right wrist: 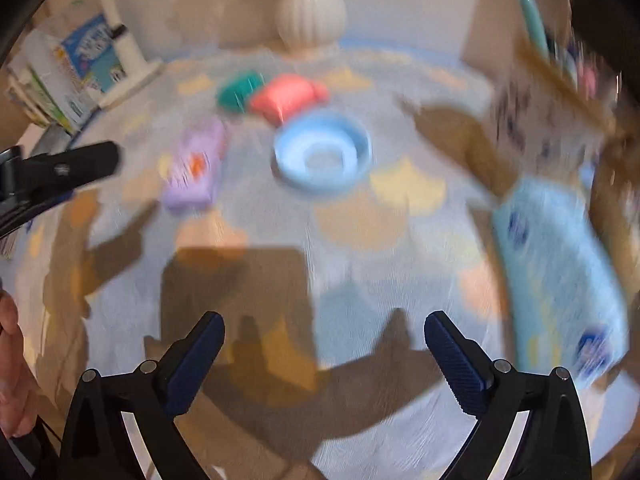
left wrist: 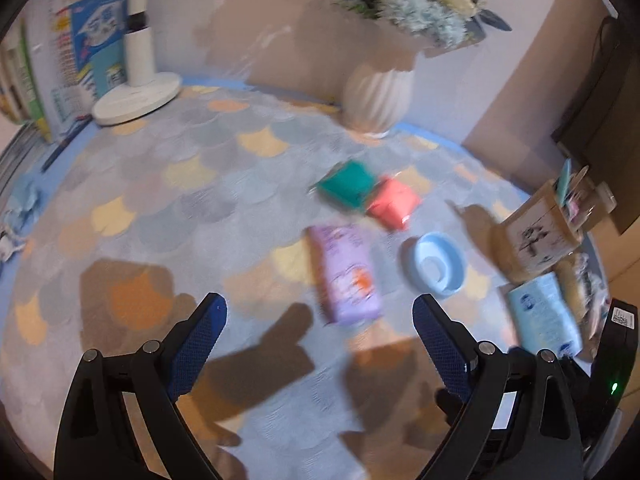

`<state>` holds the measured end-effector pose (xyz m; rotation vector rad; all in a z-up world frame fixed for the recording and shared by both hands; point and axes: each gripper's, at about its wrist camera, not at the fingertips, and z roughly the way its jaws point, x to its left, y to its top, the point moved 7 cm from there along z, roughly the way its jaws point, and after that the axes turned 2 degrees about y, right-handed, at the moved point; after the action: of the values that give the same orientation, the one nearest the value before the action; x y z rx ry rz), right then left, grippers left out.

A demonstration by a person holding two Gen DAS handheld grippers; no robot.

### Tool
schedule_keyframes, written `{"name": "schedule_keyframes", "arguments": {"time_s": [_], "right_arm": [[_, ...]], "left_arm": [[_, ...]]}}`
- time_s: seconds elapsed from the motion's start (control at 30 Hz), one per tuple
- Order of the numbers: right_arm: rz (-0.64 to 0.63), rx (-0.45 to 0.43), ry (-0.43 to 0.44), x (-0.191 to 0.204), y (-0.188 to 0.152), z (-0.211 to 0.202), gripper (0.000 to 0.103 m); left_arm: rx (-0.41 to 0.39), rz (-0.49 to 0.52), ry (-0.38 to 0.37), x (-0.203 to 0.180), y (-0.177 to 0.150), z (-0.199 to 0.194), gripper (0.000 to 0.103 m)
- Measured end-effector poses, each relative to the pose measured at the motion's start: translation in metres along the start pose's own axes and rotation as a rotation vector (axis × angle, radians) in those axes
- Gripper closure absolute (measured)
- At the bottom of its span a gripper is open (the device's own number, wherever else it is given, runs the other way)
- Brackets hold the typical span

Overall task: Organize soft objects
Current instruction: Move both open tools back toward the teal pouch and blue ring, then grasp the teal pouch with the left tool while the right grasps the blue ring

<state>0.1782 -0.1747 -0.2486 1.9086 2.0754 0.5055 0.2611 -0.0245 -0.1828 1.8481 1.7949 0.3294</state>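
surface: a table under a cloth with a scale pattern in grey, yellow and orange on pale blue; both views are blurred.
left gripper: jaws spread wide, nothing between them; it hangs above the cloth, tilted down, with the purple pack just beyond its tips. in the right view it shows as a dark arm at the left edge.
right gripper: jaws spread wide, nothing between them; only cloth and its own shadow lie below.
purple pack: a soft packet lying flat near mid-table, left of the bowl and apart from it.
green pad: a soft square lying behind the purple pack, touching the pink pad on its right.
pink pad: a soft square just behind the bowl.
blue pack: a pale blue soft packet lying at the right side of the table, in front of the box; in the right view it lies right of the jaws.
bowl: pale blue, upright, nothing seen inside, between the purple pack and the box.
box: a brown holder at the right edge, with pens standing in it.
vase: white, ribbed, at the back edge, holding flowers.
lamp base: white, round, at the back left, beside upright books.
hand: part of it shows at the lower left edge of the right view.
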Motion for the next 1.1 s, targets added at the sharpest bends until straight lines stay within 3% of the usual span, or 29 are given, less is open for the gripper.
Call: {"name": "schedule_keyframes", "arguments": {"time_s": [0.1, 0.23, 0.4, 0.6, 0.67, 0.73, 0.9, 1.0, 1.1], "right_arm": [[-0.034, -0.028, -0.074, -0.006, 0.020, 0.006, 0.003], [0.033, -0.014, -0.016, -0.019, 0.038, 0.032, 0.003], [0.068, -0.042, 0.012, -0.026, 0.049, 0.054, 0.003], [0.068, -0.128, 0.030, -0.021, 0.057, 0.058, 0.003], [0.060, -0.142, 0.009, -0.019, 0.055, 0.059, 0.003], [0.061, -0.151, 0.002, -0.019, 0.055, 0.059, 0.003], [0.075, -0.170, 0.001, -0.022, 0.055, 0.057, 0.009], [0.066, -0.177, -0.003, -0.020, 0.057, 0.058, 0.013], [0.041, -0.199, 0.003, -0.016, 0.058, 0.056, 0.033]], "left_arm": [[-0.023, 0.009, 0.002, -0.012, 0.012, 0.004, 0.009], [-0.049, 0.066, 0.082, -0.020, 0.018, 0.040, 0.010], [-0.063, 0.079, 0.070, -0.020, 0.016, 0.068, 0.010], [-0.074, 0.049, -0.006, -0.021, 0.053, 0.072, 0.012], [-0.068, 0.068, -0.013, -0.023, 0.068, 0.080, 0.030], [-0.055, 0.096, -0.025, -0.026, 0.079, 0.092, 0.042], [0.048, 0.119, -0.091, -0.029, 0.085, 0.129, 0.050], [0.018, 0.146, -0.054, -0.033, 0.087, 0.132, 0.050], [-0.034, 0.185, -0.007, -0.038, 0.086, 0.135, 0.062]]}}
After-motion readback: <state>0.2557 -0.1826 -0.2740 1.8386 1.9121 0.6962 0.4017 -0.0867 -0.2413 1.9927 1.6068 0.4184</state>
